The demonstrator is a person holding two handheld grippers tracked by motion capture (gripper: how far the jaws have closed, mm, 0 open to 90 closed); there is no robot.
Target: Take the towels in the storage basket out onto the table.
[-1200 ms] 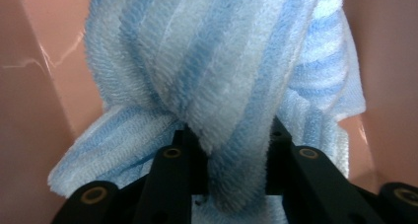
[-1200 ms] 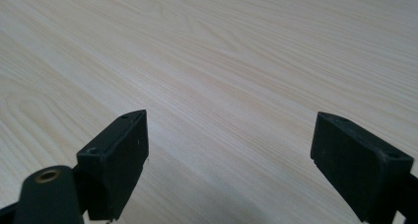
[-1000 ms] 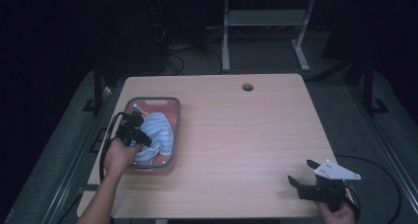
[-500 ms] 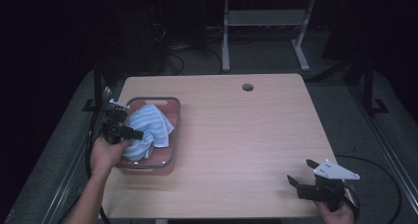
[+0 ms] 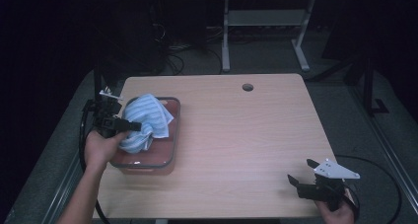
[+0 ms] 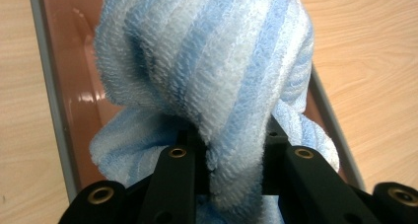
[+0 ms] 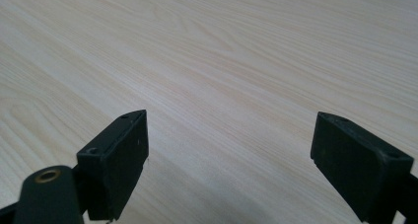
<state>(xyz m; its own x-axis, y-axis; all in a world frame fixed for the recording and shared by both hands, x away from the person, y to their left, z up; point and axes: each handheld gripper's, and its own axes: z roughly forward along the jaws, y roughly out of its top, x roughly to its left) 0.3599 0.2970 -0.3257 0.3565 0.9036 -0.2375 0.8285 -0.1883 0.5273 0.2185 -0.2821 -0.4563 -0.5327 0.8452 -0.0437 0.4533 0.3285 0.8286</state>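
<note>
Over at the left edge of the counter (image 5: 236, 135), the left gripper (image 5: 129, 127) has its fingers (image 6: 175, 179) clenched on a blue-and-white striped towel (image 5: 145, 120). The terry cloth is bunched right between them, a thick fold squeezed in the gap and spilling out above and below. The towel stands up in a mound over the container (image 5: 170, 150), a shallow reddish-brown tray with a grey rim that sits on the left part of the counter. The gripper comes in from the container's left side, pointing across it, with the person's hand (image 5: 98, 147) wrapped round the handle just beside the near-left corner.

From the left gripper view, the tray's glossy brown floor (image 6: 79, 76) shows bare to one side of the cloth, and the lower folds of the towel hang down inside the walls. Whether the lowest fold touches the floor of the tray I cannot tell. Nothing else lies in there with it.

Down at the near right corner, the right gripper (image 5: 303, 174) sits low over the bare wood, well apart from the tray. Its fingers (image 7: 118, 160) are spread wide and released, with plain counter between them and no object in their grasp.
</note>
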